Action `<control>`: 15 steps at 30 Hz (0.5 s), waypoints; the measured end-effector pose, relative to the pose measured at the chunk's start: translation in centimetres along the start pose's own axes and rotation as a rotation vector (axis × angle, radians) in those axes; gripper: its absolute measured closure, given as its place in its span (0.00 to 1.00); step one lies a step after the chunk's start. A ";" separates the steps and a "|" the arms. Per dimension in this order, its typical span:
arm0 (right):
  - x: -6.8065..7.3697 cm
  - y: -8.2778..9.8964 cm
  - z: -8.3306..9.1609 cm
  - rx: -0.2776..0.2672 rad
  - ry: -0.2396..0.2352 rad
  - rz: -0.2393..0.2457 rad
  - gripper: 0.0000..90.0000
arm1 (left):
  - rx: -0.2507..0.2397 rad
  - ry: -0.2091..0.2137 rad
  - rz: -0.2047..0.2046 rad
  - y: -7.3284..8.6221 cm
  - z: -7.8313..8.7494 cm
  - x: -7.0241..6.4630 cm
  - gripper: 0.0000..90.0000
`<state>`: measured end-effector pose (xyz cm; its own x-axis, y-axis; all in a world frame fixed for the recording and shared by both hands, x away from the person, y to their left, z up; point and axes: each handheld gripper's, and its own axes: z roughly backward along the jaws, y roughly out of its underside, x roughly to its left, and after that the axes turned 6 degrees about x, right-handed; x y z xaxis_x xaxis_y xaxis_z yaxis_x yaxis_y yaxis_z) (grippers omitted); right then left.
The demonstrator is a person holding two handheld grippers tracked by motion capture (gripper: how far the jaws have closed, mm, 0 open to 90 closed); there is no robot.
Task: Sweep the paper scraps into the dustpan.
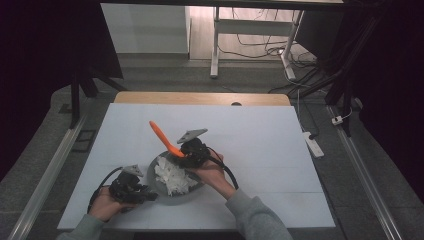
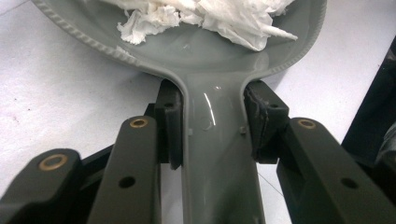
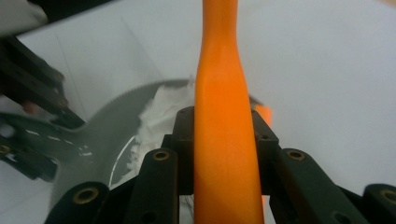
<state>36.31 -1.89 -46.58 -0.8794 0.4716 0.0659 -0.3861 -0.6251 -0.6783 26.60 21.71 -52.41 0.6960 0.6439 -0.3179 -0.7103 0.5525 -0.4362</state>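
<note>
A grey dustpan (image 1: 161, 188) lies on the white table near its front, with a heap of white paper scraps (image 1: 172, 176) in it. My left gripper (image 1: 137, 192) is shut on the dustpan's handle (image 2: 217, 158), one pad against each side of it. The scraps (image 2: 210, 16) fill the pan (image 2: 187, 46) beyond the jaws. My right gripper (image 1: 191, 151) is shut on an orange handle (image 1: 162, 136) that slants up and to the far left above the pan's far rim. In the right gripper view that handle (image 3: 224, 93) runs straight up between the jaws, with the pan (image 3: 112, 126) and scraps (image 3: 161, 112) at the left.
The white cover (image 1: 260, 145) reaches the table's front edge; a wooden strip (image 1: 200, 98) shows at the back. Beyond stand a white desk frame (image 1: 216, 45) and floor cables. A power strip (image 1: 314, 144) lies on the floor at the right.
</note>
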 end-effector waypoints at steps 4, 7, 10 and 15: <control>-0.8 0.5 2.0 -0.053 0.016 -0.035 0.78 | -0.004 -0.002 -0.006 0.1 -0.1 0.0 0.69; -1.3 1.3 2.5 -0.066 0.020 -0.055 0.78 | -0.005 -0.004 -0.007 0.1 -0.1 0.0 0.69; -1.7 1.8 2.6 -0.048 0.019 -0.064 0.78 | -0.009 -0.006 -0.007 0.1 -0.2 0.0 0.69; -2.1 1.9 2.7 -0.056 0.036 -0.062 0.78 | -0.010 -0.002 -0.005 0.2 -0.2 0.0 0.69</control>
<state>36.68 -5.79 -46.00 -0.8432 0.5311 0.0831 -0.4223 -0.5588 -0.7138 26.49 21.69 -52.68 0.6992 0.6425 -0.3137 -0.7059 0.5505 -0.4458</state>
